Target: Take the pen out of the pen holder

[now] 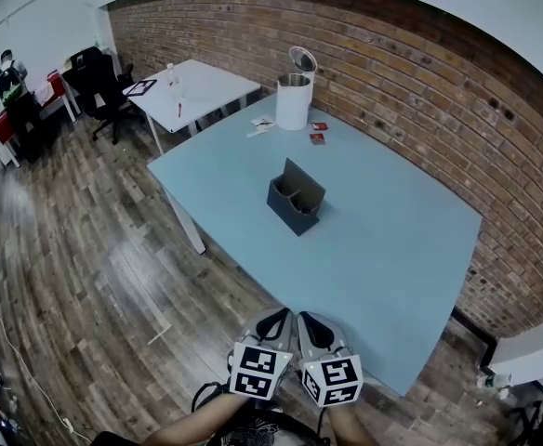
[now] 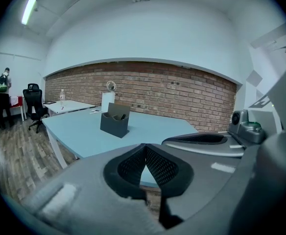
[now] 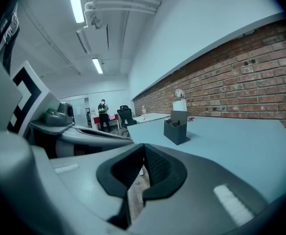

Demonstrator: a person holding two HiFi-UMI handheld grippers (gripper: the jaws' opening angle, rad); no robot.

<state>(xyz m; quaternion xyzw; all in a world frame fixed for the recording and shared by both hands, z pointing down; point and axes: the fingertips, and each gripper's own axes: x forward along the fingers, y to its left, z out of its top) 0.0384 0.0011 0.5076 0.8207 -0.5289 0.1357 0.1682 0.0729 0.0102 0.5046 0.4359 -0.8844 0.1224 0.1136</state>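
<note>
The left tongs (image 1: 273, 326) are shut tip to tip with nothing between them, and the right tongs (image 1: 314, 329) are the same: closed and empty. They sit side by side over the near edge of the table (image 1: 402, 258).

The holder (image 1: 296, 199) stands well ahead of both, about mid-table and roughly on the line between them, so neither hand looks clearly nearer. I can't pick out the pen itself in any view. If it is there, it is down in one of the holder's two pockets, probably standing upright or leaning. The holder's tall back wall is on its far side, so the pockets look open to a reach from above on the near side.

The tabletop between the tongs and the holder is bare. Far to the holder's left are a chair (image 1: 99, 77) and a white desk (image 1: 197, 86). Behind the holder are some papers (image 1: 262, 124), a white bin (image 1: 293, 98) and small red items (image 1: 318, 134), all well apart from it.
</note>
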